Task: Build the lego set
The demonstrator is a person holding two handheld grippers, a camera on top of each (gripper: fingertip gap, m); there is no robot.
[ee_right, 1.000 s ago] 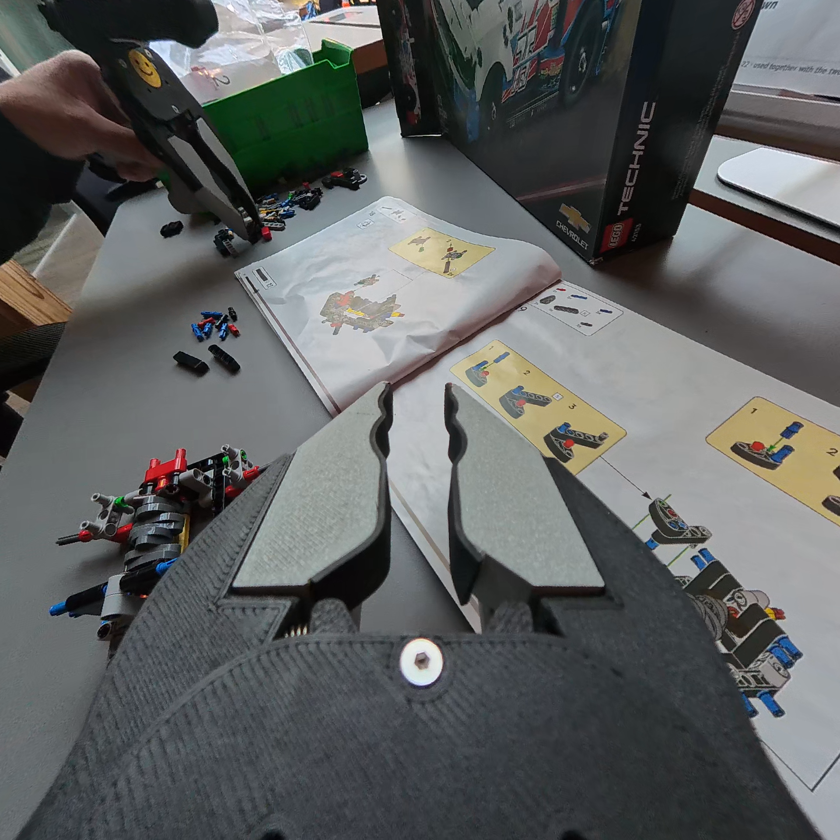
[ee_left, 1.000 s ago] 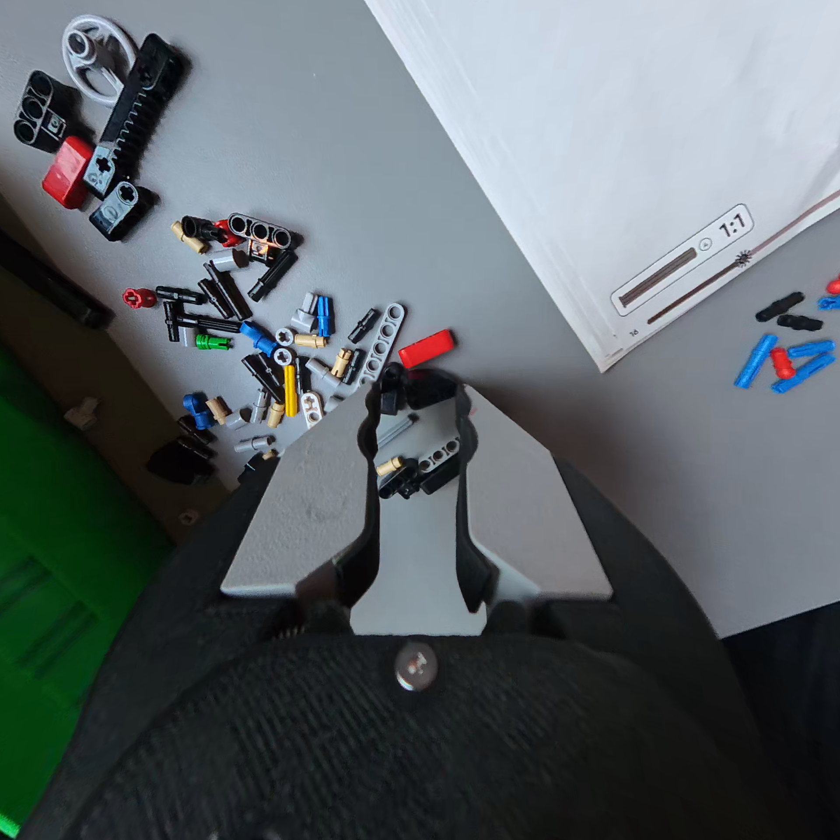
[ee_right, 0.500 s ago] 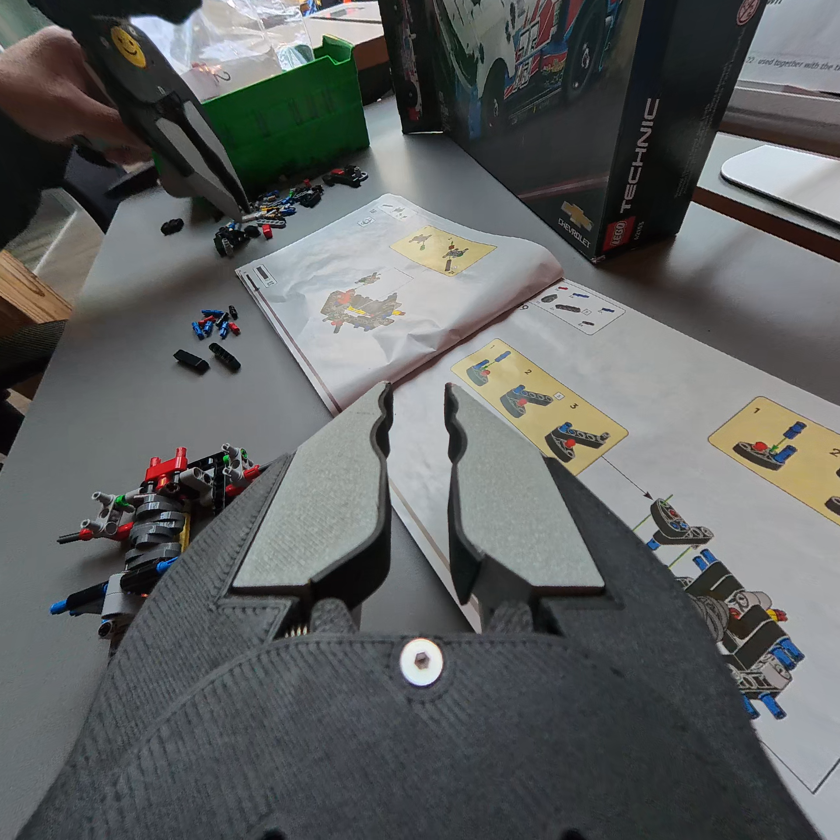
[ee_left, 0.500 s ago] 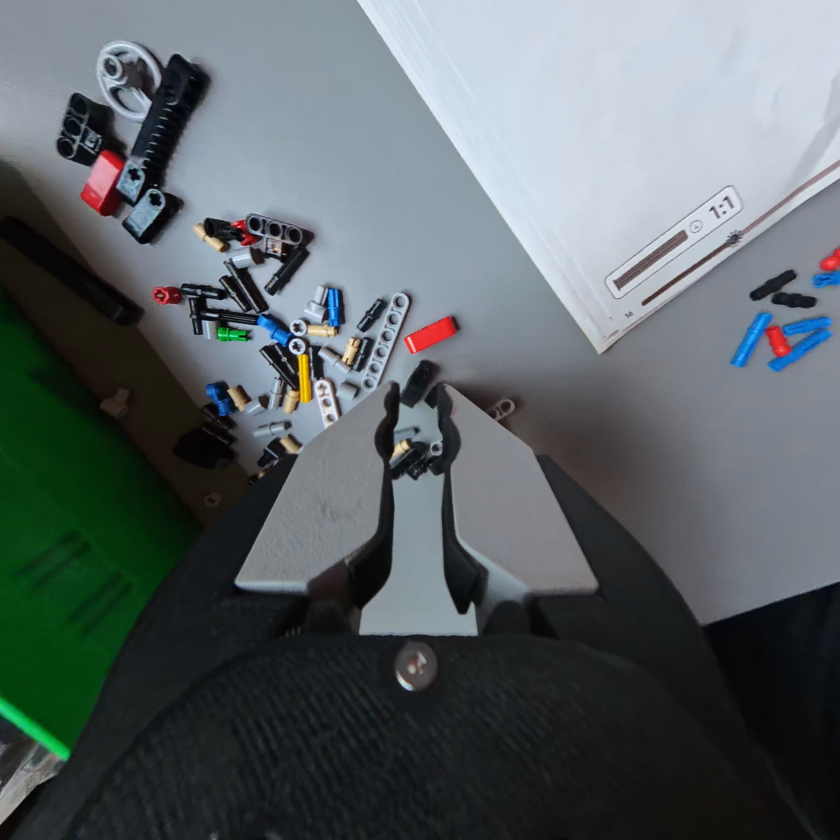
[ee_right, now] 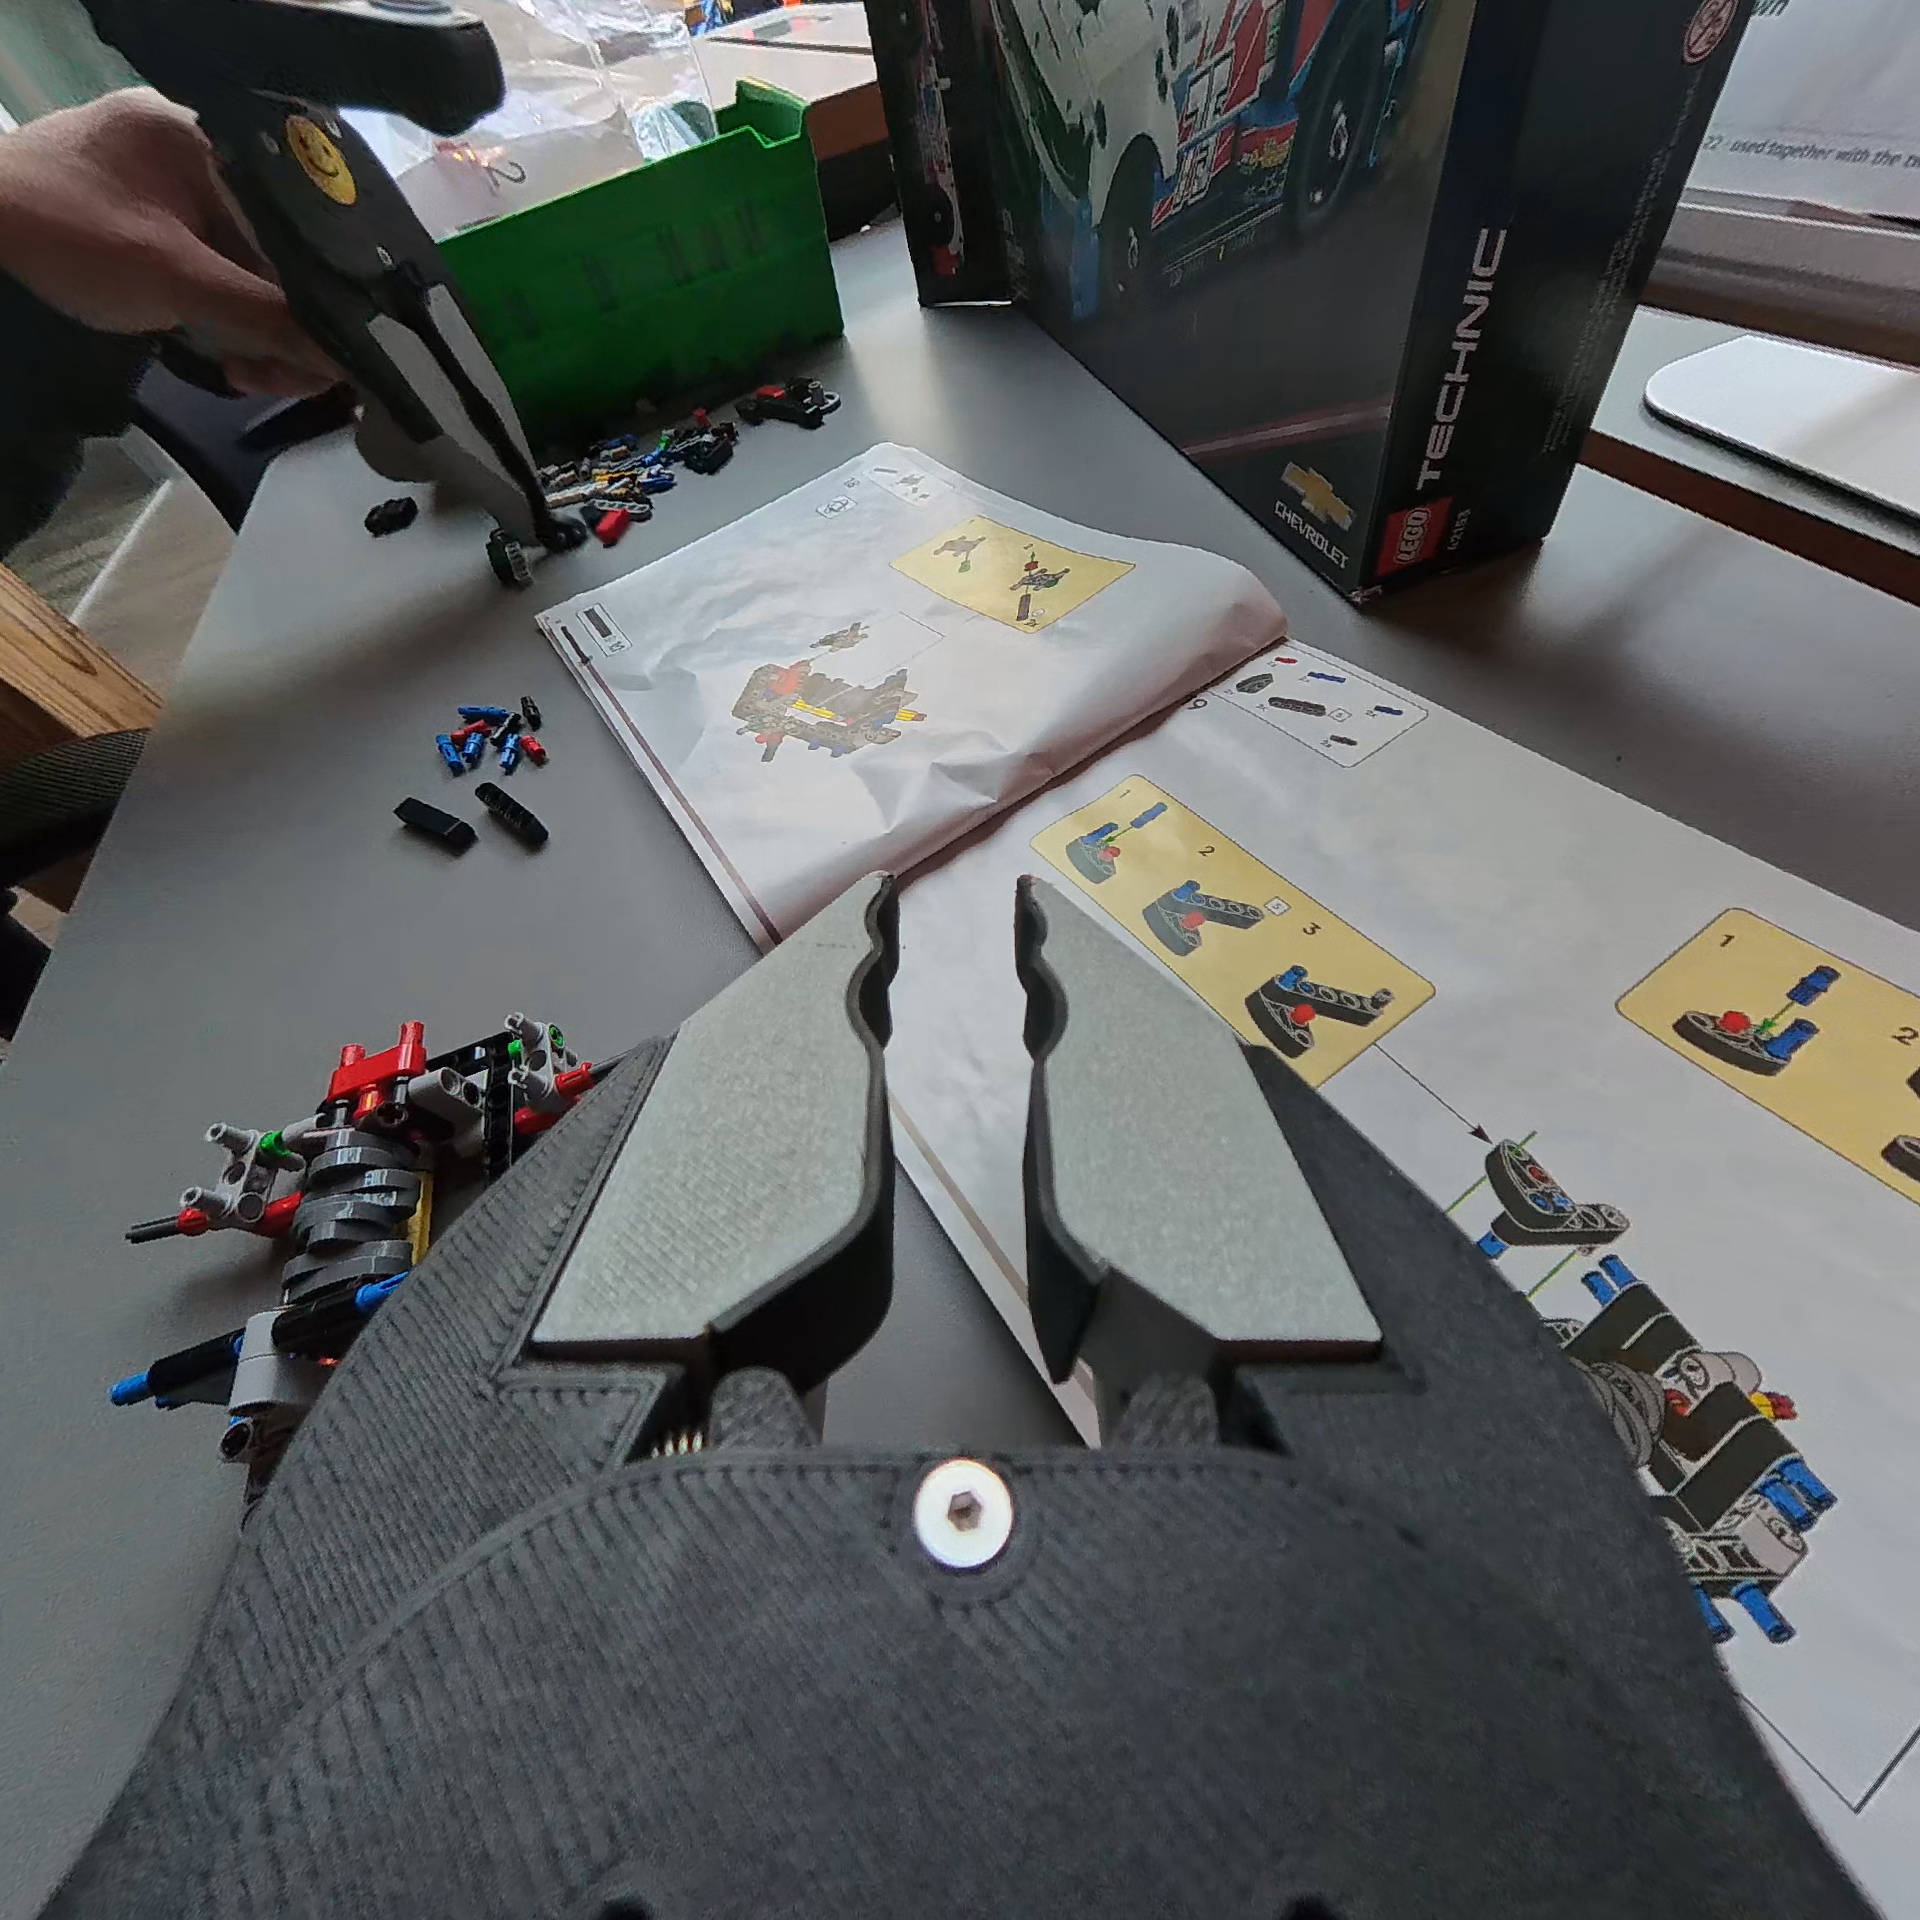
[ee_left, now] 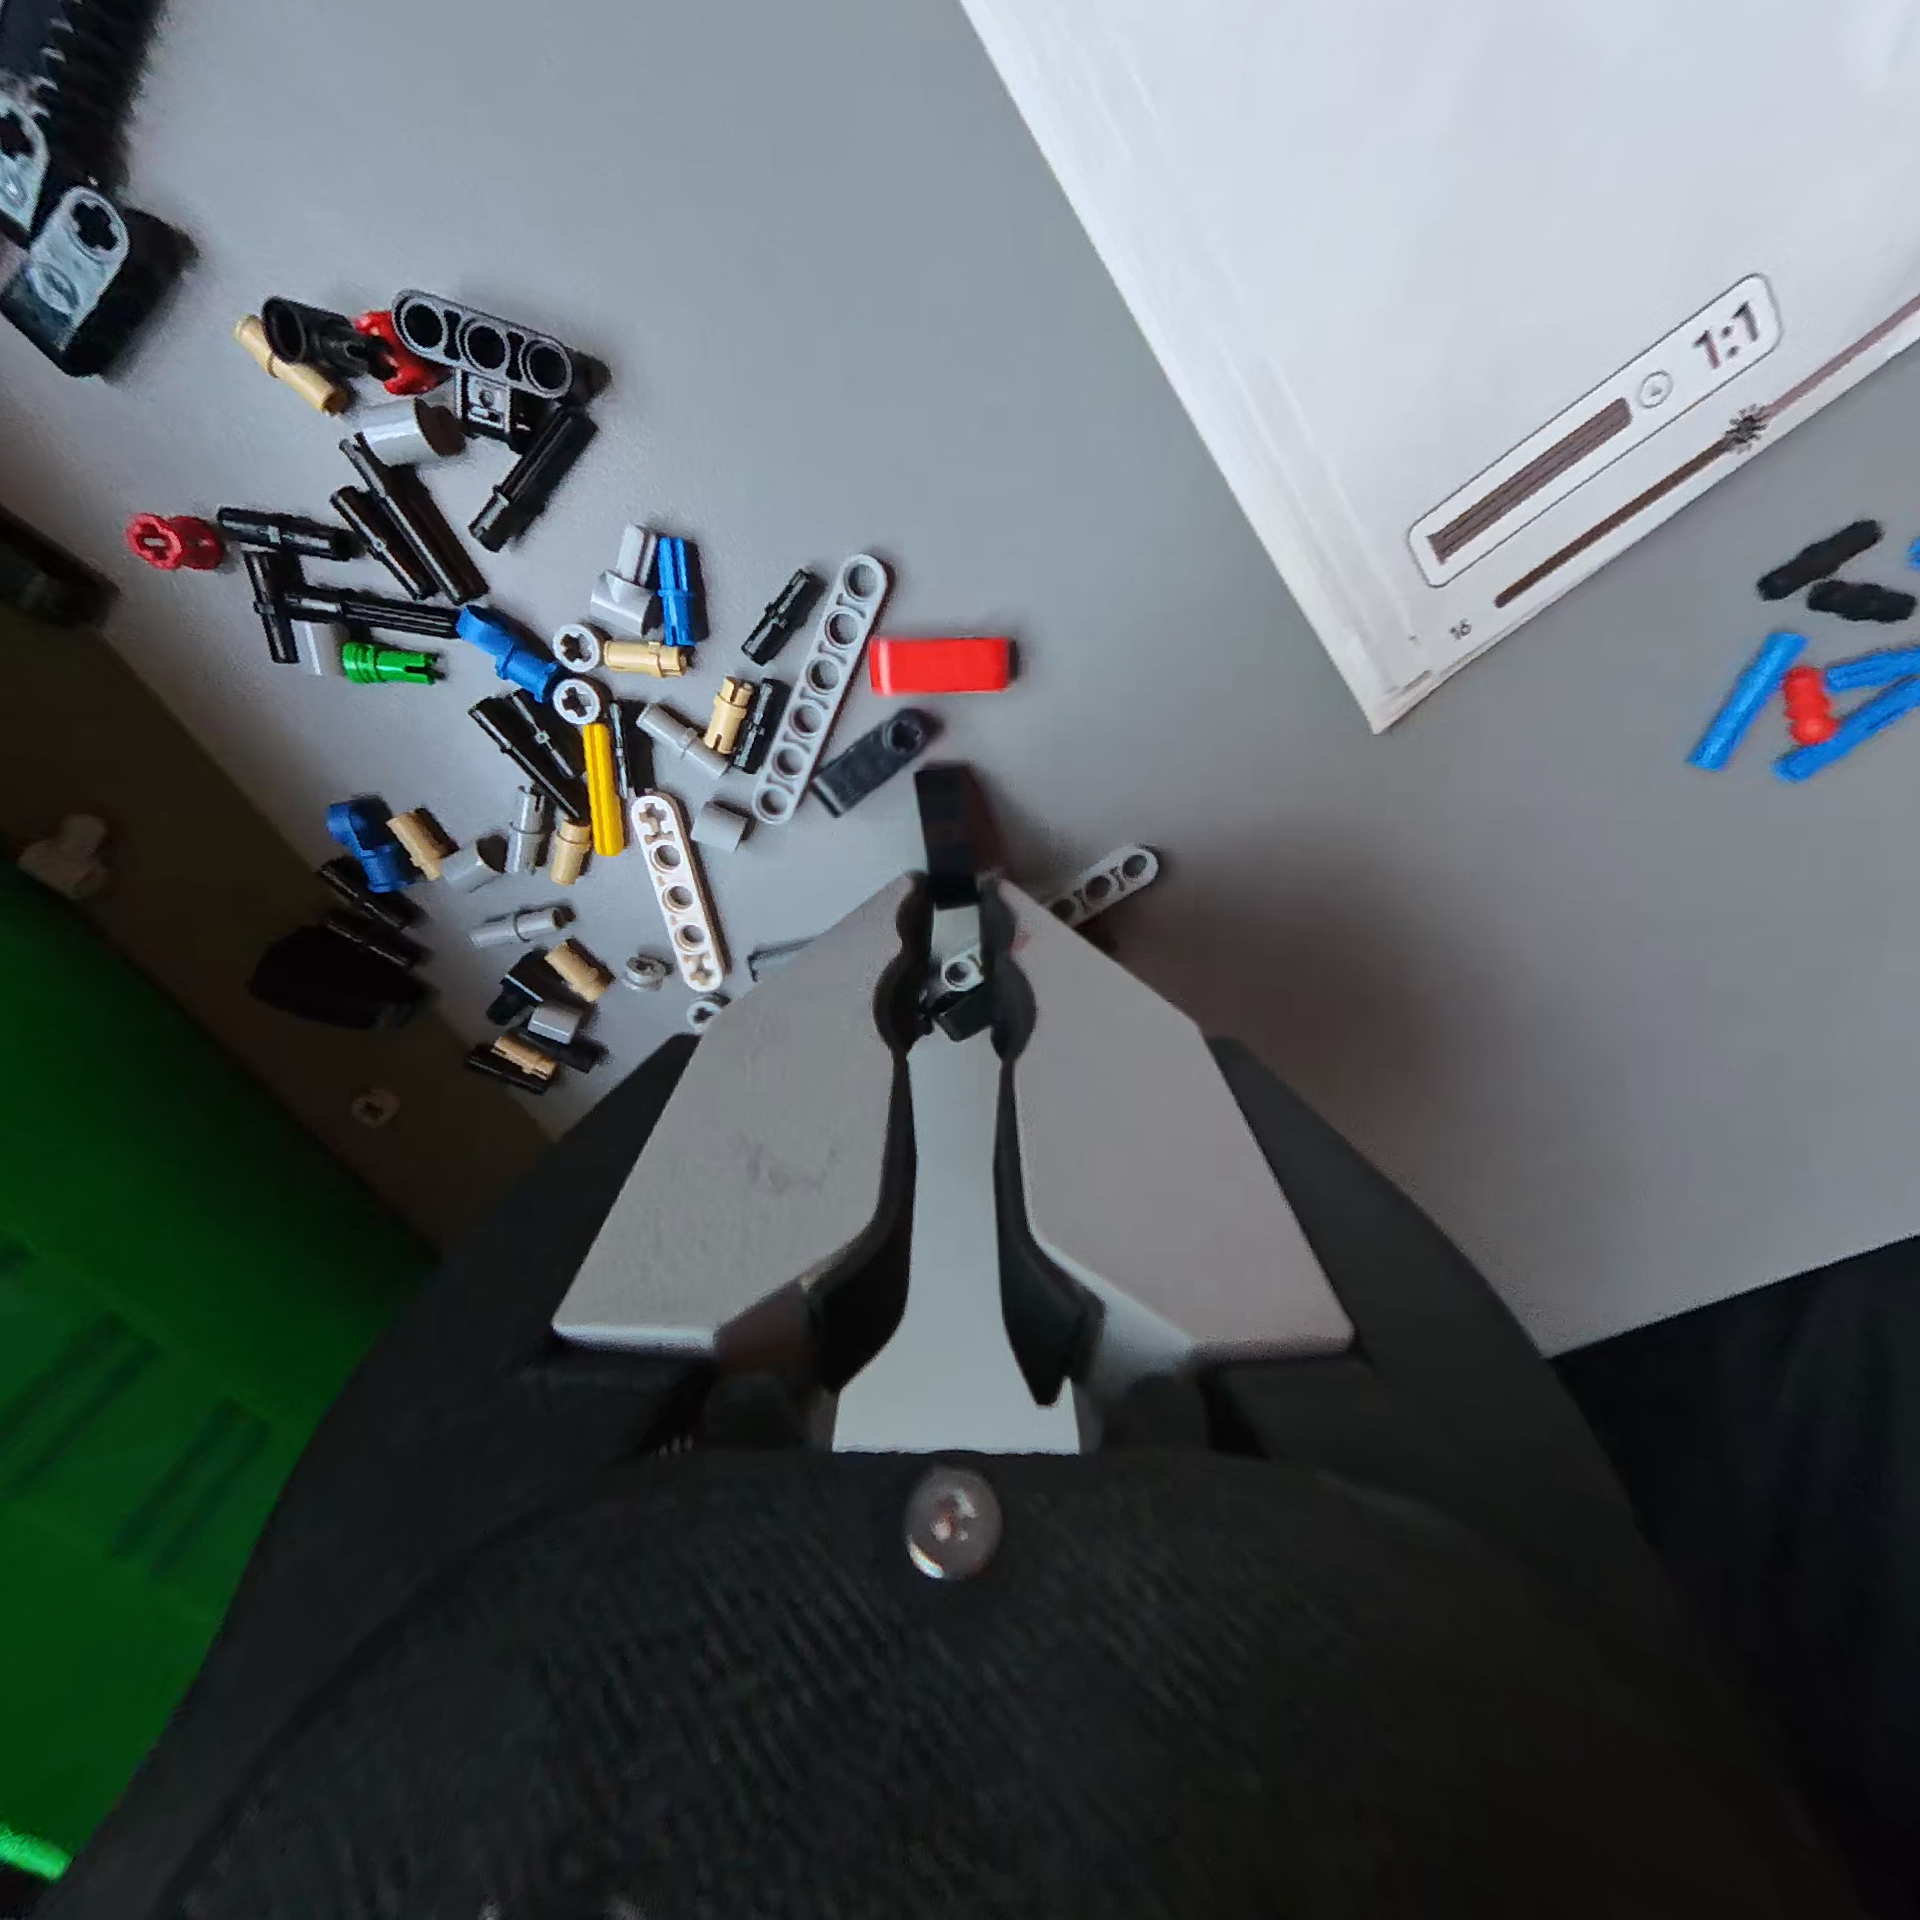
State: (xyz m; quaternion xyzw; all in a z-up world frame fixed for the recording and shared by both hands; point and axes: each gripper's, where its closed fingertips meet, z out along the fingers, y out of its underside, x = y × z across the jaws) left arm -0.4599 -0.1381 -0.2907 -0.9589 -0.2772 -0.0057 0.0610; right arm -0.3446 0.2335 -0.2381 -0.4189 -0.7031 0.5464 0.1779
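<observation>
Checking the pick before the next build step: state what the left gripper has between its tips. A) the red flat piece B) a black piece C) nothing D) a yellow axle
B: in the left wrist view the left gripper is closed on a small black piece, while the yellow axle and red flat piece lie on the table.

One camera looks straight down, close above the pile of small colourful plastic pieces (ee_left: 582, 675). The other looks across, far from that pile (ee_right: 634, 468). Both see it.
</observation>
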